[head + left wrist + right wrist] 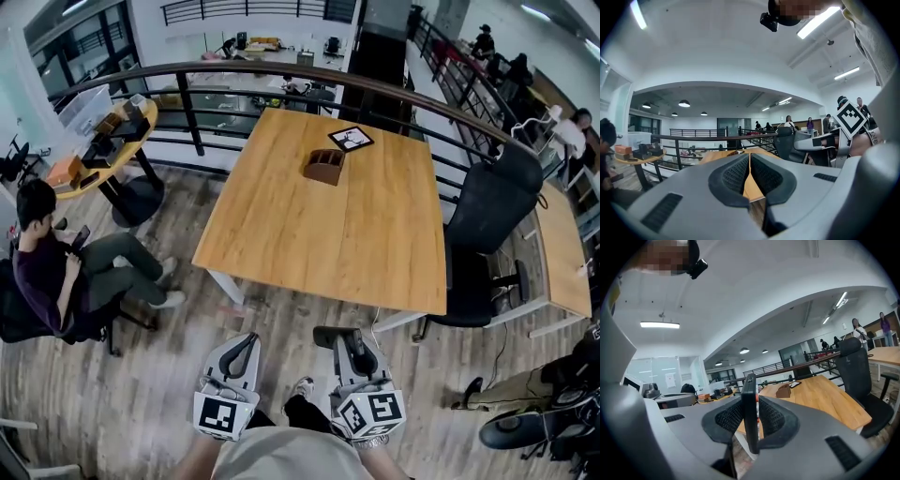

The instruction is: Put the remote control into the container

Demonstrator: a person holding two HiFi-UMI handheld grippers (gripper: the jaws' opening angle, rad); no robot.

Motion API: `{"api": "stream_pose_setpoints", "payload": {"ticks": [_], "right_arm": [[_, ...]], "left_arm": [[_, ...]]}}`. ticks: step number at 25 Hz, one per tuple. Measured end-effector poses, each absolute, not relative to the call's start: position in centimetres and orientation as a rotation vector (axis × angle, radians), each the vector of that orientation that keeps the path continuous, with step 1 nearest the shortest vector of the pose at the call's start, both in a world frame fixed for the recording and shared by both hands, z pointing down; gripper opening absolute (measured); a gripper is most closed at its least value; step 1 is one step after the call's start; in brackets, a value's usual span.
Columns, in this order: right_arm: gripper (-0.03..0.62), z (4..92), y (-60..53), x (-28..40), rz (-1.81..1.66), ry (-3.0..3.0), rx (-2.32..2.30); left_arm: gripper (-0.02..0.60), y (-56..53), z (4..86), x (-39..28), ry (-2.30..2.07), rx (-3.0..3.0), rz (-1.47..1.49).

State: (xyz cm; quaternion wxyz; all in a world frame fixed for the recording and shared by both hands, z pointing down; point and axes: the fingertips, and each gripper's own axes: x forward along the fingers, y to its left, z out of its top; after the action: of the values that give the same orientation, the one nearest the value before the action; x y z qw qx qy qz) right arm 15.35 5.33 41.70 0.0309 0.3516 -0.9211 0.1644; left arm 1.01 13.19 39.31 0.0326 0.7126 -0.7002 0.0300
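We grip the remote control [749, 427] edge-on in our right gripper [750, 401], while our left gripper [749, 161] is closed and empty. The container [324, 166] sits on the table [375, 234] at twelve o'clock, well apart from both.

Honey-brown wood grain on the table [375, 234]; dark brown on the container [324, 167]. Black for the remote control [749, 418] and the chair [487, 216]. Pale grey, with black-and-white square markers, on the left gripper [247, 341] and right gripper [349, 339]. Grey-brown planks across the floor [141, 394].
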Motion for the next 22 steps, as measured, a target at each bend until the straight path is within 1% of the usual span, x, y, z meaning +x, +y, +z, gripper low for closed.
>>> {"api": "stream_pose_setpoints", "payload": {"ticks": [3,7,13,17,22], "right_arm": [[0.103,40.9,2.4,15.9,0.492,-2.851,1.046],[0.103,40.6,-0.8,17.1,0.515,-2.841,1.082],[0.103,40.7,-5.2,16.7,0.526,-2.841,1.132],[0.103,40.7,-9.4,16.2,0.531,-2.785,1.247],[0.103,40.4,-14.6,12.9,0.546,-2.720,1.420]], "left_arm": [[0.020,10.8,38.8,1.6,-2.181,2.156,0.085],[0.020,8.4,39.8,2.2,-2.134,2.170,0.204],[0.020,2.1,38.3,1.6,-2.136,2.224,0.095],[0.020,-3.0,38.1,0.0,-2.087,2.279,0.043],[0.020,-10.0,38.2,-4.5,-1.981,2.375,0.027]]}}
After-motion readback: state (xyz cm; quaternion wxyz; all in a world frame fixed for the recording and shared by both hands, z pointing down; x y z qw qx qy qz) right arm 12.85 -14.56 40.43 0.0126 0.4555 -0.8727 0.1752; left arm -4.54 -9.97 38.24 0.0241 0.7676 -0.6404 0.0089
